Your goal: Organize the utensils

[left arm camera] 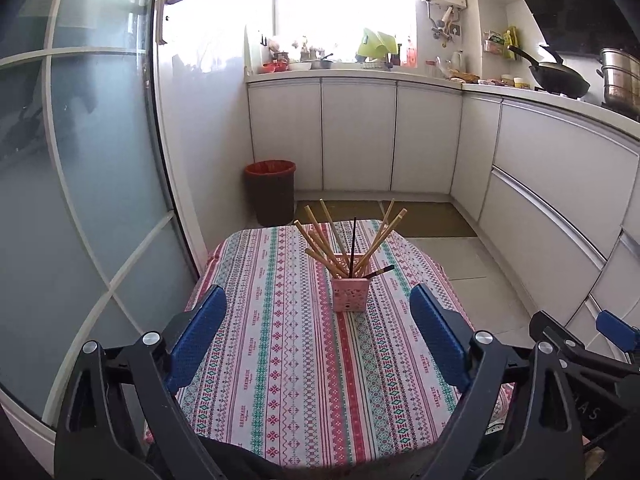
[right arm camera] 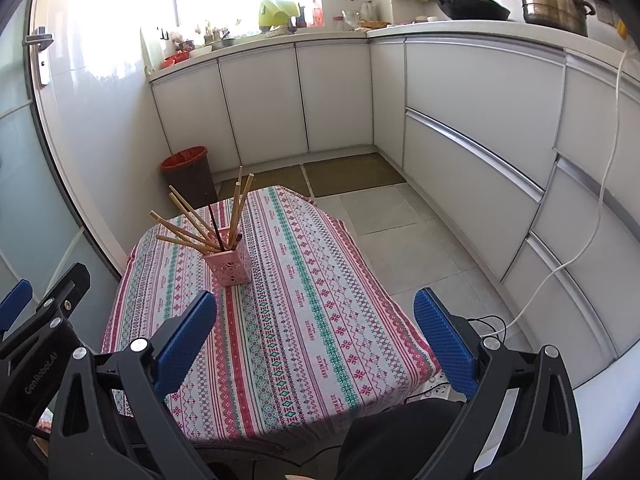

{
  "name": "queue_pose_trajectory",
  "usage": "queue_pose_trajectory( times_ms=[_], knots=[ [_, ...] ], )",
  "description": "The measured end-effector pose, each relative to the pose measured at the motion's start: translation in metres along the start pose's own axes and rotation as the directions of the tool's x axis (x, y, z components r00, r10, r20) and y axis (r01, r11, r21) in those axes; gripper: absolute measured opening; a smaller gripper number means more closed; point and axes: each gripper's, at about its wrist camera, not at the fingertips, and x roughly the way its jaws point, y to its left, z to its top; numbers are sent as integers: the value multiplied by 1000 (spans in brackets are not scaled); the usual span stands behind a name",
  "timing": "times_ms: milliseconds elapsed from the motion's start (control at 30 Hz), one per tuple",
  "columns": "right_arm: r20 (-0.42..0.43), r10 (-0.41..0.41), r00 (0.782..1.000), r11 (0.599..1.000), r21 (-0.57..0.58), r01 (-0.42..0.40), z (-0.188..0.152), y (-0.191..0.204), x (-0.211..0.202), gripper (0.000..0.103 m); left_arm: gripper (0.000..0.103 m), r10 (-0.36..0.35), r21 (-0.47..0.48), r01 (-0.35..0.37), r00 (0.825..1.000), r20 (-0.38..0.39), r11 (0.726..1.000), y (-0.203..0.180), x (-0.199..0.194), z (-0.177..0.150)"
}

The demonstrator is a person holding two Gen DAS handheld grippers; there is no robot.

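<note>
On my left a curved glass door [left arm camera: 80, 184] runs close along the table's left edge. The table [left arm camera: 288, 360] wears a striped patterned cloth, and its bare near half lies open in front of me. Beyond its far edge stand a red-lined bin [left arm camera: 270, 192] and floor mats, then white cabinets [left arm camera: 356, 132]. To the right of the table is a wide strip of clear tiled floor [right arm camera: 408, 240], bounded by drawer fronts [right arm camera: 472, 152] with a white cable [right arm camera: 592, 236] hanging over them.

The pink holder [left arm camera: 349, 294] stands near the middle of the cloth, toward the far end, with the chopsticks [left arm camera: 320, 240] fanned out of it: mostly pale wooden ones and a dark one upright. One dark stick leans low over its right rim.

Small words repeat along the cloth's stripes, too small to read. From my right camera, "GenRobot.AI" shows on the body of my left tool.

My left gripper [left arm camera: 318, 336] tilts down over the near cloth, its blue pads spread wide with nothing between them. My right gripper [right arm camera: 316, 340] tilts down beside it, jaws likewise wide apart and empty, near the table's right edge.
</note>
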Motion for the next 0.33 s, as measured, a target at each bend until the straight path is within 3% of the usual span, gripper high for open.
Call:
queue_pose_trajectory(
  times_ms=[133, 333],
  knots=[
    [5, -2, 1000, 1000, 4, 2, 0, -1, -1, 96, 95, -2, -13, 2, 1000, -11, 1000, 1, 1, 2],
    [5, -7, 1000, 1000, 9, 7, 0, -2, -1, 96, 96, 15, -12, -15, 1000, -19, 1000, 1, 2, 2]
  ],
)
